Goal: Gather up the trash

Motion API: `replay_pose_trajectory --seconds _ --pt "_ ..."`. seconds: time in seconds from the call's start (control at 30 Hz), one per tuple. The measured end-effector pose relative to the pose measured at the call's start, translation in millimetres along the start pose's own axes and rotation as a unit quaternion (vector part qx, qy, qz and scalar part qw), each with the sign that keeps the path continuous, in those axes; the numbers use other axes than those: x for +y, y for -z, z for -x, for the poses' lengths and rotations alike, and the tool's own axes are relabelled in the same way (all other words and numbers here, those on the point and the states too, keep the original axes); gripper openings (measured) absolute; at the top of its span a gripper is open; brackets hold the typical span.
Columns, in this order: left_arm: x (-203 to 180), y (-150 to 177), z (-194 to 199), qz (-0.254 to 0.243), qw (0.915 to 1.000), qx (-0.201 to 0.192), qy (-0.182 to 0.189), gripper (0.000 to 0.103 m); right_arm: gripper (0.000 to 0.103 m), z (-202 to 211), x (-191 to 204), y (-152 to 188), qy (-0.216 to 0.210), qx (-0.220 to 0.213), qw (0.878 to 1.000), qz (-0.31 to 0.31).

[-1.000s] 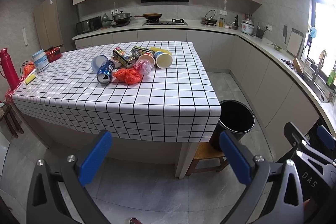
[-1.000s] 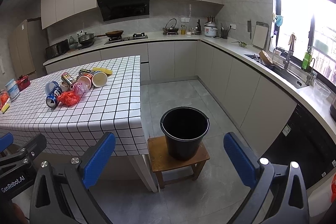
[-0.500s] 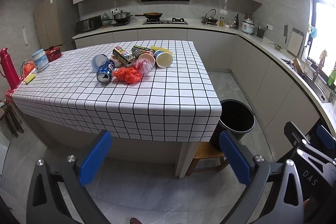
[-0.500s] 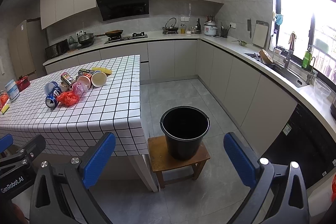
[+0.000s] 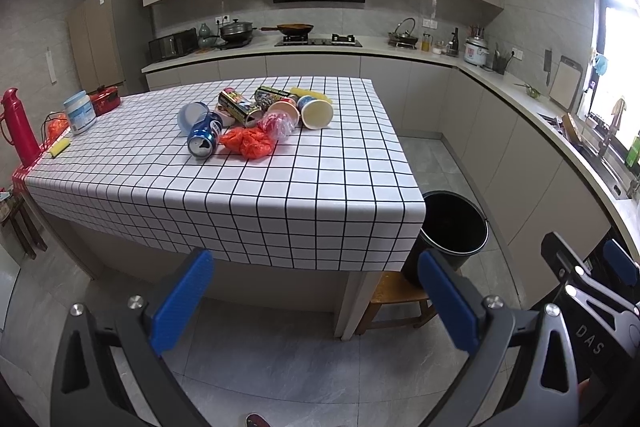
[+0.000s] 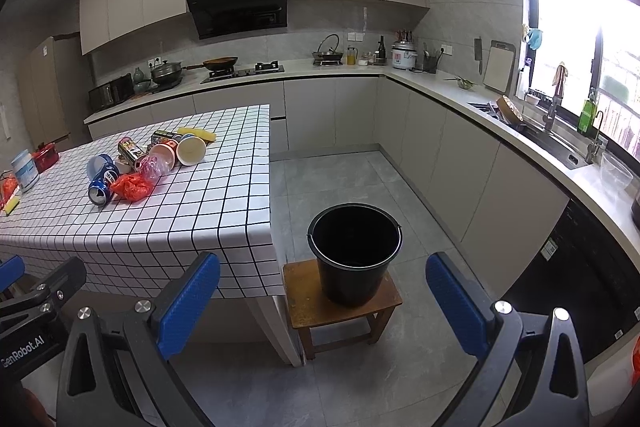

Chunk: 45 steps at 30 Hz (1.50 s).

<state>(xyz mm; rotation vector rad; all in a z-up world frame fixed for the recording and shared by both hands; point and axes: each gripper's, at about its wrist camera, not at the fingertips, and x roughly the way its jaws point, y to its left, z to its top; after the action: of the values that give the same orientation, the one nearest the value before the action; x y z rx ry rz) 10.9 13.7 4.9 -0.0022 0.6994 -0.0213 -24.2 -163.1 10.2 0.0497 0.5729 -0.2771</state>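
A heap of trash lies on the checked table point(image 5: 280, 195): a blue can point(image 5: 203, 139), an orange-red plastic bag point(image 5: 248, 143), a printed can point(image 5: 239, 107), paper cups point(image 5: 316, 113) and a clear wrapper point(image 5: 278, 123). The same heap, with its blue can point(image 6: 102, 185), shows at the left of the right wrist view. A black bucket point(image 6: 354, 251) stands on a small wooden stool point(image 6: 340, 307) beside the table's right end. My left gripper point(image 5: 314, 297) is open, well short of the table. My right gripper point(image 6: 322, 301) is open too, facing the bucket from a distance.
At the table's far left stand a red thermos point(image 5: 18, 131), a white tub point(image 5: 80, 111) and a red box point(image 5: 105, 99). Kitchen counters point(image 6: 500, 131) line the back and right walls, with a sink point(image 6: 556, 143) under the window. Grey tiled floor point(image 6: 320, 179) runs between table and counters.
Almost nothing differs; both views have crept very slightly toward the table. Both grippers stay open and empty.
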Motion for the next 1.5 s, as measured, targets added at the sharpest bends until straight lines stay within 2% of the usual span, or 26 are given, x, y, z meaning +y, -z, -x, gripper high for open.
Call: replay_pose_trajectory --seconds 0.67,0.83,1.0,1.27,1.5 --pt "5.8 -1.6 -4.0 0.009 0.9999 0.003 -0.012 0.103 0.103 -6.0 3.1 -1.2 -0.009 -0.005 1.0 0.003" --pt "14.5 -2.1 -8.5 0.016 0.9994 0.004 -0.029 0.103 0.103 -10.6 2.9 -1.6 -0.031 -0.005 0.999 -0.005" --pt "33.5 -4.1 -11.8 0.032 0.9975 0.001 -0.064 0.103 0.103 -16.8 9.3 -4.3 -0.053 -0.007 0.999 0.002" --pt "81.6 -9.8 -21.9 0.066 0.99 -0.001 -0.124 0.103 0.103 -34.2 39.6 -11.5 -0.103 -0.003 0.995 0.016" --pt "114.3 -22.3 -46.2 0.072 0.9884 0.0 -0.134 0.103 0.103 -58.1 96.0 -24.0 -0.119 -0.001 0.992 0.039"
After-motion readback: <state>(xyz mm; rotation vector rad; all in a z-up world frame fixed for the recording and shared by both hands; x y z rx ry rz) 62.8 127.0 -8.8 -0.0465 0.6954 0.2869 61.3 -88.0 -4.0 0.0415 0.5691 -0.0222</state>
